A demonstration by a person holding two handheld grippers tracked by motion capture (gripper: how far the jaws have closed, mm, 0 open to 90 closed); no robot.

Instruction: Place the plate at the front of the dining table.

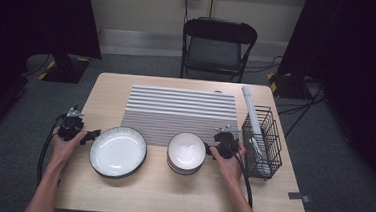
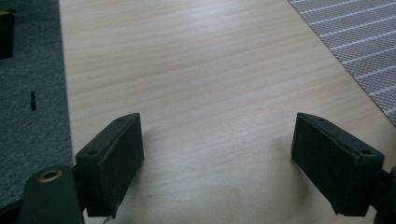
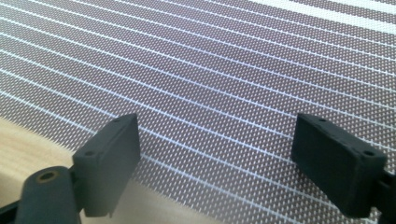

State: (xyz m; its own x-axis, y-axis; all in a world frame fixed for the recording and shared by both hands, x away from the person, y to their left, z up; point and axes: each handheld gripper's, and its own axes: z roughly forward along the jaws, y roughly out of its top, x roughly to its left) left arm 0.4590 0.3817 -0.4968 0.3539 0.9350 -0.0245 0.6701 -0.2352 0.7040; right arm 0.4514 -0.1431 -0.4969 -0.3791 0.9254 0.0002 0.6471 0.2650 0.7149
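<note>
A large white plate with a dark rim (image 1: 117, 151) lies on the wooden table (image 1: 169, 195) at front left. A stack of white bowls (image 1: 186, 152) sits to its right, at the front edge of a grey striped placemat (image 1: 180, 109). My left gripper (image 1: 74, 124) rests just left of the plate, apart from it. Its jaws stand open over bare wood (image 2: 217, 158). My right gripper (image 1: 225, 140) sits just right of the bowls. Its jaws are open above the placemat's weave (image 3: 217, 158), with nothing between them.
A black wire rack (image 1: 261, 141) holding a white slatted piece stands at the table's right, close to my right hand. A folding chair (image 1: 217, 48) stands behind the table. The table's left edge and the grey carpet (image 2: 28, 93) lie beside my left gripper.
</note>
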